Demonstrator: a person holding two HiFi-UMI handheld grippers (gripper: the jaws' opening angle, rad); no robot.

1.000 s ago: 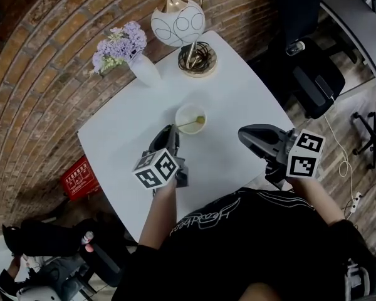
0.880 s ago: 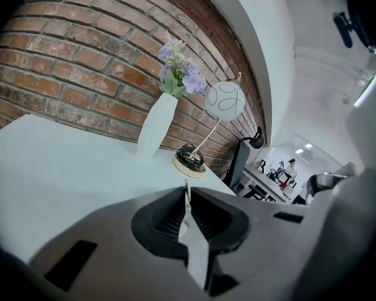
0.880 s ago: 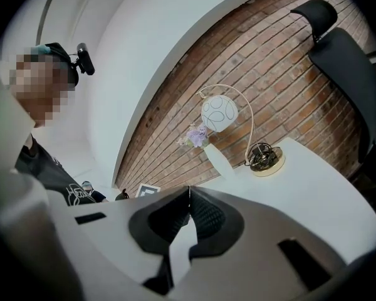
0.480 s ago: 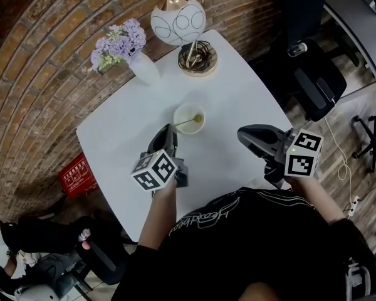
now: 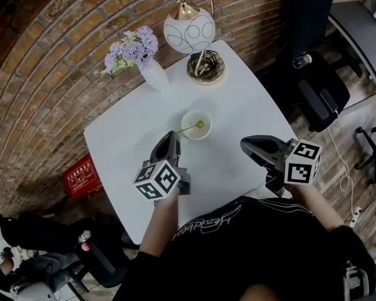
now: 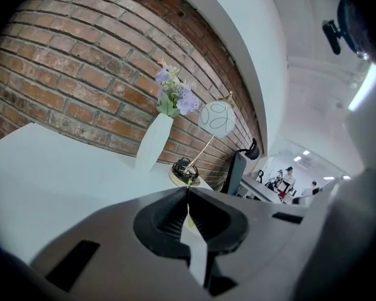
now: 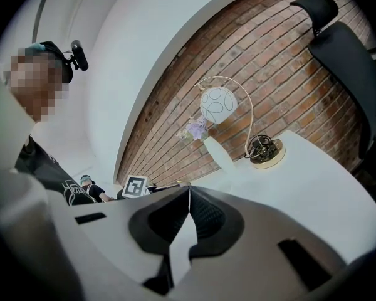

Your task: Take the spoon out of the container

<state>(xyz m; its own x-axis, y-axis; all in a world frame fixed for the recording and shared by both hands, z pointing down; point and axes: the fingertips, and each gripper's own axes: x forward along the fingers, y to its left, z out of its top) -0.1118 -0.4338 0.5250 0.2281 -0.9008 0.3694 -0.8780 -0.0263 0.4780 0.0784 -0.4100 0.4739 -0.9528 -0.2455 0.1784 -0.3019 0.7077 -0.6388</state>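
Observation:
A small round white container (image 5: pixel 207 130) stands in the middle of the white table (image 5: pixel 238 99). A spoon (image 5: pixel 189 128) lies in it, its yellowish bowl inside and its thin handle reaching out over the rim to the left. My left gripper (image 5: pixel 173 135) is at the end of that handle, shut on it. In the left gripper view its jaws (image 6: pixel 188 192) meet with a thin yellowish sliver pinched between them. My right gripper (image 5: pixel 247 144) hovers to the right of the container, apart from it, and is shut (image 7: pixel 189 190) with nothing in it.
At the table's far edge stand a white vase of purple flowers (image 5: pixel 151 74) and a globe lamp on a round brass base (image 5: pixel 197 33). A brick wall lies beyond. A red crate (image 5: pixel 81 175) sits on the floor at left, and black office chairs (image 5: pixel 319 99) at right.
The head view has shifted, so the table and container sit lower and further right in the picture. The left gripper stays at the spoon handle's end. The right gripper has barely moved.

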